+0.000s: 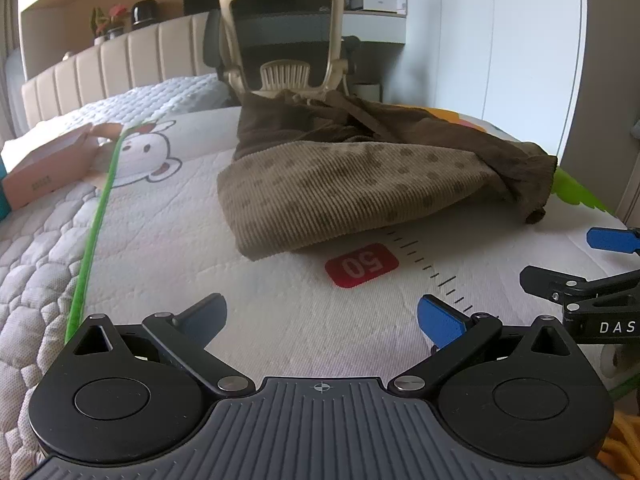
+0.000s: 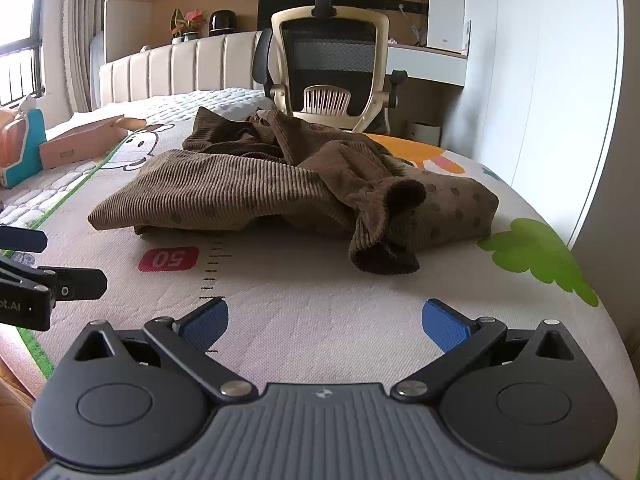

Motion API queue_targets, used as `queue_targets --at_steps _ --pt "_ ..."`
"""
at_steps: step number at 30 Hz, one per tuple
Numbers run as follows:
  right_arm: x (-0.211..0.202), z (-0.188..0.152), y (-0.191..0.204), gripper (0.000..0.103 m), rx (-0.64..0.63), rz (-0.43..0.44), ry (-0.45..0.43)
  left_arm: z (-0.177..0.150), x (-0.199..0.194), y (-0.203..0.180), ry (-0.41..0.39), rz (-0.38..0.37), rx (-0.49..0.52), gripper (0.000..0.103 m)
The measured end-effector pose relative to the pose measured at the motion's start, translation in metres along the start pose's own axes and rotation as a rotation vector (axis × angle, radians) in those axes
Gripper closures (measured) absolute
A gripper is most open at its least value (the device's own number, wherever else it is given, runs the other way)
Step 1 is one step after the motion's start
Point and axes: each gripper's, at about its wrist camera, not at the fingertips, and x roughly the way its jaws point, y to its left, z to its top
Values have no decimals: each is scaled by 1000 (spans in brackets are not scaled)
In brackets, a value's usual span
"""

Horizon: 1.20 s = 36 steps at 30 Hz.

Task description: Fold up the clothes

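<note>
A: Left wrist view?
B: Left hand-held gripper (image 1: pixel 322 322), blue pads spread wide, nothing between them, low over the white printed play mat (image 1: pixel 280 312). Crumpled brown corduroy garment with dotted lining (image 1: pixel 352 184) lies ahead on the mat, just beyond the red "50" label (image 1: pixel 362 265).
A: Right wrist view?
B: Right hand-held gripper (image 2: pixel 325 322), likewise agape and empty. Garment (image 2: pixel 256 188) heaped mid-mat, one sleeve cuff (image 2: pixel 384 256) flopped nearest. Beige mesh office chair (image 2: pixel 332 60) behind.

A beige mesh-backed office chair (image 2: pixel 334 68) stands at twelve o'clock, before a white desk (image 2: pixel 428 62). At ten o'clock runs a cream padded headboard (image 2: pixel 180 66) — beyond it a curtained window (image 2: pixel 18 64) admits daylight. White wall panels (image 2: pixel 540 80) fill two o'clock.
</note>
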Motion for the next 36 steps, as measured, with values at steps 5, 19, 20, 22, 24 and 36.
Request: queue_targets --at_steps 5,19,20,22,24,36 --pt "0 -1 -1 0 7 1 7 0 0 1 4 -3 1 0" --pt "1 -1 -3 0 12 3 14 -1 -1 0 7 -1 4 0" --pt "1 -1 -2 0 12 3 14 -1 -1 0 7 -1 4 0" --pt "1 -1 -2 0 12 4 15 -2 -1 -1 7 -1 5 0" --pt "2 -1 -2 0 12 5 15 -2 0 0 9 -1 4 0" --pt "4 1 -4 0 11 14 23 -1 0 1 15 -4 5 0"
